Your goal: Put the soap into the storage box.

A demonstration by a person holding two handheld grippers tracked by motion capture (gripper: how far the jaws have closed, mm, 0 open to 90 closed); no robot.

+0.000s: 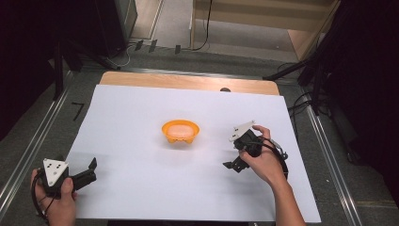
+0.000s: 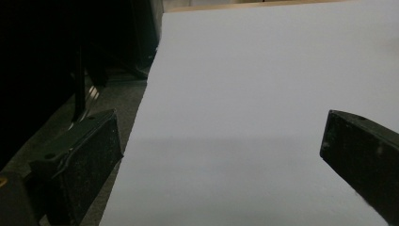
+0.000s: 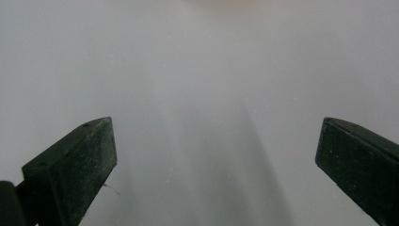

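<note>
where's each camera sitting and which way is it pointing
High view: above the person's side, looking forward and down on the white sheet with the orange bowl; both hands, left hand-held gripper and right hand-held gripper show.
Left gripper view: rides that gripper at the sheet's left edge, facing along it; two black jaws apart.
Right gripper view: looks down at the sheet; jaws apart.
Shared: all three show the white sheet.

- Orange bowl (image 1: 180, 131) is the sole obstacle on the white sheet (image 1: 141, 188), at its middle.
- Left gripper (image 1: 89, 170) near the front-left corner, jaws wide apart, bare sheet between it and the bowl.
- Right gripper (image 1: 234, 165) right of the bowl, apart from it, jaws spread; bare sheet around.
</note>
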